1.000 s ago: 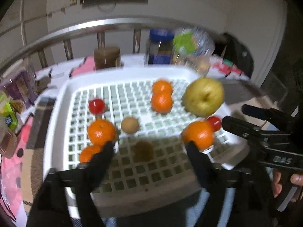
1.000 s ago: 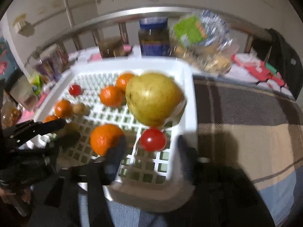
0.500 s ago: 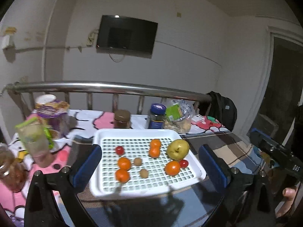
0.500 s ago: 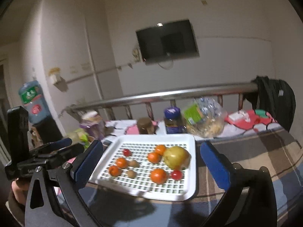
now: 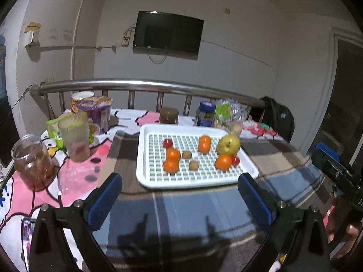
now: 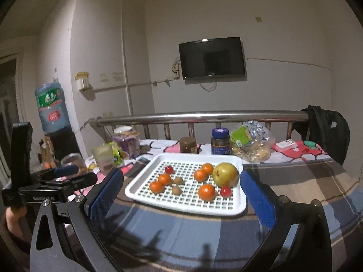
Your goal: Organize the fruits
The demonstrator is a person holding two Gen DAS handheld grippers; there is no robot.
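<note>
- Both grippers now sit well back from the tray, whereas one second ago their fingers were down among the fruit at its near edge; the view has widened to take in the whole bed and wall.
- Left gripper (image 5: 179, 195): jaws spread wide, nothing between the blue pads, hovering over the plaid blanket (image 5: 204, 204) short of the tray.
- Right gripper (image 6: 181, 195): jaws likewise spread wide and empty, on the near side of the tray.
- White slotted tray (image 6: 236, 210): rests flat on the blanket and carries all visible fruit.
- Fruit layout in the right wrist view: two oranges (image 6: 160, 183) touching at the left with a cherry tomato (image 6: 169, 170) behind; two small brown fruits (image 6: 176, 185) in the middle; two oranges (image 6: 203, 172) touching further back; a pear (image 6: 225, 174) at the right; one orange (image 6: 207, 192) and a second tomato (image 6: 226, 191) at the front right.
- Assessment: like fruits sit in pairs, no fruit lies off the tray, and both grippers are clear. The task appears finished or nearly so. Remaining work, if any, is joining the split tomatoes and the lone orange to their groups.
</note>
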